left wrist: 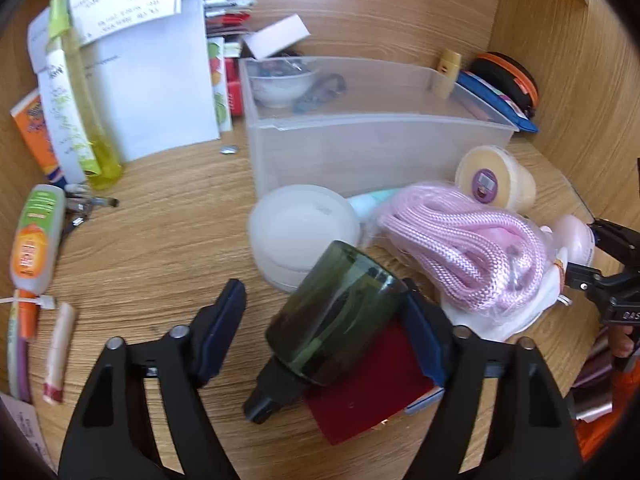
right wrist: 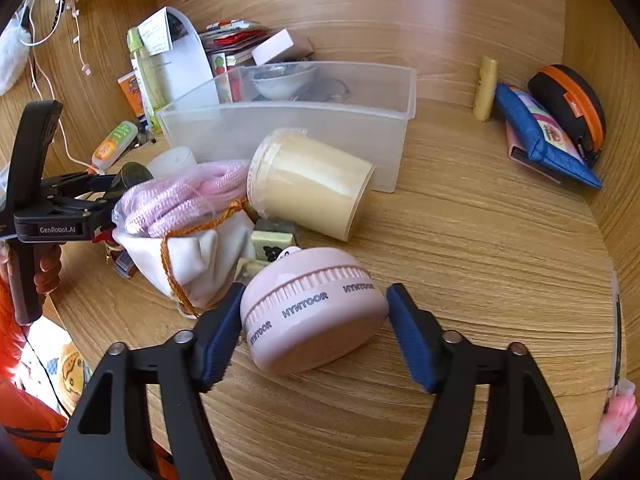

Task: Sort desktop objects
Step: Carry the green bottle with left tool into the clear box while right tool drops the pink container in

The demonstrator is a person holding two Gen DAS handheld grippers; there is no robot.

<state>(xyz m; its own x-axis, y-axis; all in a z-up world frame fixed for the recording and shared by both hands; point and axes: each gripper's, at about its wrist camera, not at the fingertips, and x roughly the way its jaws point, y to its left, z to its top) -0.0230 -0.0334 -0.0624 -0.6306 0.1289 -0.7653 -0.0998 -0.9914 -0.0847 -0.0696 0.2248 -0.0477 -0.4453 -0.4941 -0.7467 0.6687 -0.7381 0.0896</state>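
While the left wrist view looked down on the wooden table, the left gripper stood with its two blue pads apart around one dark green translucent bottle with a black cap; the right pad touched the bottle, the left pad stood clear of it. The bottle lay tilted over one dark red flat card. Beyond it sat one round white lidded tub, one bundle of pink braided cord in clear wrap and one frosted clear plastic bin holding one white bowl. Only this view showed the one tall yellow-green bottle fully, and one small pale stick at the left.

In the right wrist view, the right gripper was spread around one round pink lidded jar printed HYNTOOR, which rested on the table; I could not tell whether the pads touched it. Only here appeared one cream cylindrical jar lying on its side in full, one white drawstring pouch with orange cord, and three things at the right wall: one blue pouch, one black-and-orange zip case, one yellow tube.
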